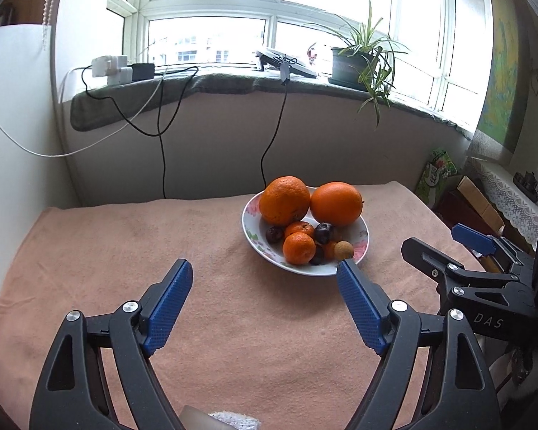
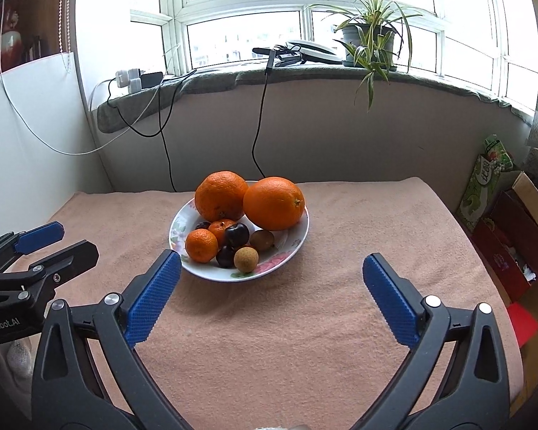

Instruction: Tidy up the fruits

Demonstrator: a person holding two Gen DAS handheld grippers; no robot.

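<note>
Plate (image 2: 297,240) sits mid-table on the pink cloth (image 2: 269,340), holding two large oranges (image 2: 274,202), small mandarins (image 2: 201,245), dark plums (image 2: 236,234) and a longan (image 2: 246,258). Left gripper (image 1: 265,279) and right gripper (image 2: 272,268) both spread wide, nothing between the jaws — each short of the plate, pointing down toward it.

The plate (image 2: 297,240) looks like glossy glazed china with printed flowers. At its twelve o'clock, two oranges (image 2: 274,202) have dimpled, slightly shiny peel. The table cover (image 2: 287,340) is matt, fuzzy cloth. Blue finger pads (image 2: 154,295) look like knurled plastic on black frames.
</note>
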